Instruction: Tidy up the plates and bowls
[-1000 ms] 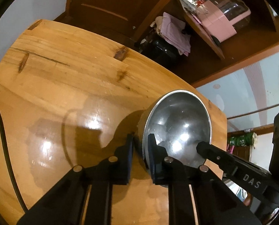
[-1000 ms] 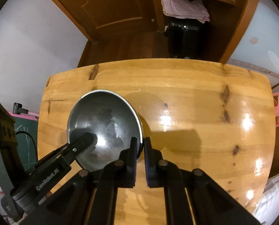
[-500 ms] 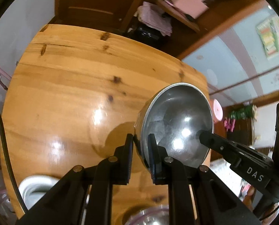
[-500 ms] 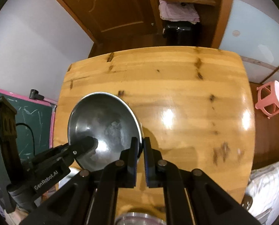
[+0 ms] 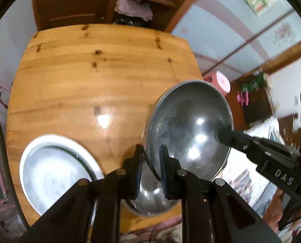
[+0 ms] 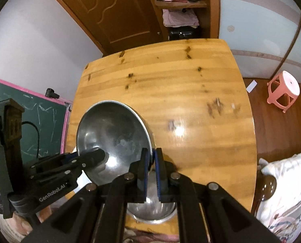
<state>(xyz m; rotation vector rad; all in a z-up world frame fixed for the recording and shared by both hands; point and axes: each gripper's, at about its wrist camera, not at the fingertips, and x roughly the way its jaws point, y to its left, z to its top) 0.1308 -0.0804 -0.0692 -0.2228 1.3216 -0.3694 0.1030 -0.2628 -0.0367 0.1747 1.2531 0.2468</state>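
Observation:
A steel bowl [image 5: 188, 129] hangs in the air above the near edge of the wooden table [image 5: 89, 77], held by both grippers on opposite sides of its rim. My left gripper [image 5: 150, 158] is shut on its left rim. My right gripper [image 6: 152, 162] is shut on its right rim; the bowl also shows in the right wrist view [image 6: 114, 139]. Below it a second steel bowl [image 5: 152, 198] stands on the table near the front edge, also in the right wrist view [image 6: 150, 208]. A white plate [image 5: 55, 174] lies at the near left.
A pink stool [image 6: 284, 91] stands on the floor right of the table. A green chalkboard [image 6: 35, 121] leans at the left. A door and shelves with pink cloths [image 6: 178, 18] are behind the table.
Both grippers have lifted the bowl and drawn it back toward the near edge. The white plate and the second steel bowl have come into view below.

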